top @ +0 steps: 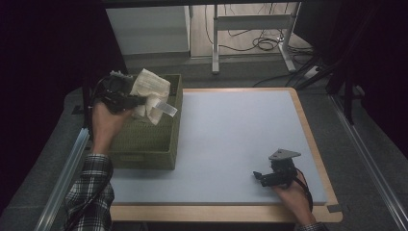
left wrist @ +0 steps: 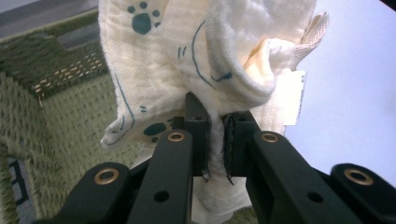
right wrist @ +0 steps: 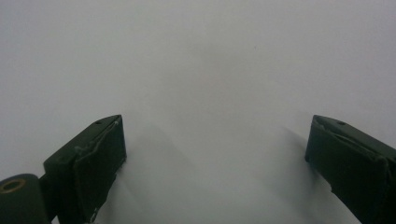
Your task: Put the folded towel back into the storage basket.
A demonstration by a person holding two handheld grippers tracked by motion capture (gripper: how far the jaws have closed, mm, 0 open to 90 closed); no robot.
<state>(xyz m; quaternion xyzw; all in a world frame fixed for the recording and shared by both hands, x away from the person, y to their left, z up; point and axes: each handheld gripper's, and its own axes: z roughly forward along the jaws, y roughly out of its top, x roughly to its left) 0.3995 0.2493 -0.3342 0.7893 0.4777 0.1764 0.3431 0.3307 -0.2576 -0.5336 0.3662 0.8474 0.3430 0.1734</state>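
A cream cloth [top: 150, 94] printed with blue paw marks hangs bunched above the green woven basket [top: 144, 149] at the table's left. My left gripper [top: 139, 102] is shut on the cloth, and the left gripper view shows the fabric [left wrist: 187, 60] pinched between the two black jaws, a white label [left wrist: 295, 95] dangling at its right. My right gripper [top: 257, 176] rests low over the pale grey mat [top: 231, 139] near the front right. Its jaws stand wide apart with nothing between them, the fingers [right wrist: 100, 158] framing bare mat.
The mat lies on a wooden-edged table [top: 226, 211]. The basket's inside [left wrist: 65, 135] is seen beneath the cloth. Beyond the table stand a metal frame [top: 250, 24] and cables [top: 262, 44] on the floor. A metal rail [top: 62, 178] runs along the left side.
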